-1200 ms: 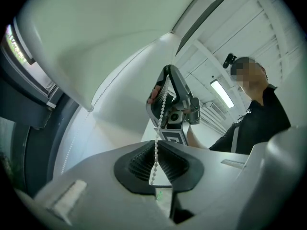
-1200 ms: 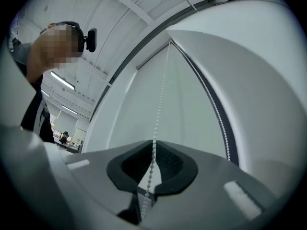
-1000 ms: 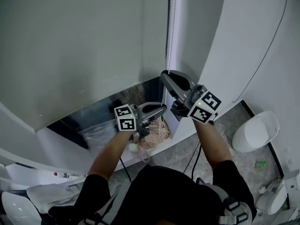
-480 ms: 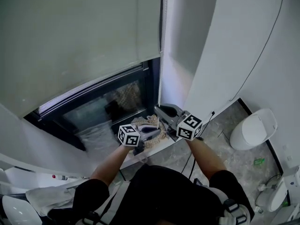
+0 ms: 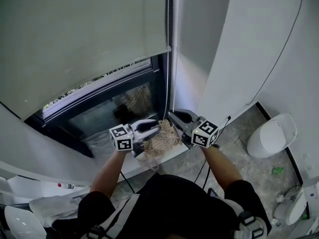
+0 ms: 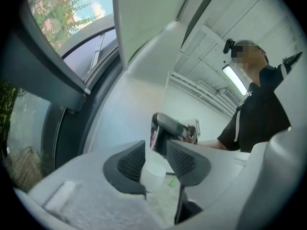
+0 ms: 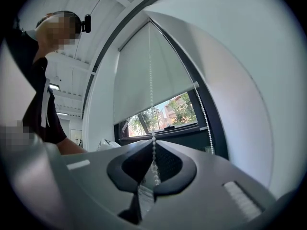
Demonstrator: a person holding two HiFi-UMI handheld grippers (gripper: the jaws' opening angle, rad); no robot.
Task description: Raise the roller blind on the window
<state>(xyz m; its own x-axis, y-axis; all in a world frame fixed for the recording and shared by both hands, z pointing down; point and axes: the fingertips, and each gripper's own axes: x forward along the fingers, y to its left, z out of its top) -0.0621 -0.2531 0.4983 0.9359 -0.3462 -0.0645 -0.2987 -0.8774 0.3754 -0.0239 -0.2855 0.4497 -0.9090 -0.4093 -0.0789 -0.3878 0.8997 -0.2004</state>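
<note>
Nearest the head camera, two bare forearms (image 5: 112, 168) reached out from a black shirt (image 5: 174, 203) toward the window sill (image 5: 149, 161). Off to the right, a white toilet (image 5: 271, 138) stood on the grey floor, well apart from both hands.

The left gripper (image 5: 155, 128) was held level just above the sill. Its jaws had just been opening and stood clearly apart. In the left gripper view a small pale cylindrical piece (image 6: 153, 169) showed low in the gap between the dark ribbed pads (image 6: 132, 162), and what it was could not be made out. The pads did not appear to press on it.

Just beside it, the right gripper (image 5: 171, 116) pointed level toward the window. Its jaws were closed together on the bead chain (image 5: 167, 59). The right gripper view showed the beads running down into the narrow seam between the pads (image 7: 168, 164).

A tan woven bundle (image 5: 162, 142) lay on the sill beneath and between the two grippers.

Beyond them, the chain rose straight up along the right edge of the dark-framed window (image 5: 114, 103). The roller blind (image 5: 84, 39) hung over the upper part of the glass. Its bottom rail sat partway up, leaving a band of pane uncovered below, where trees (image 7: 158, 116) and buildings showed through.
</note>
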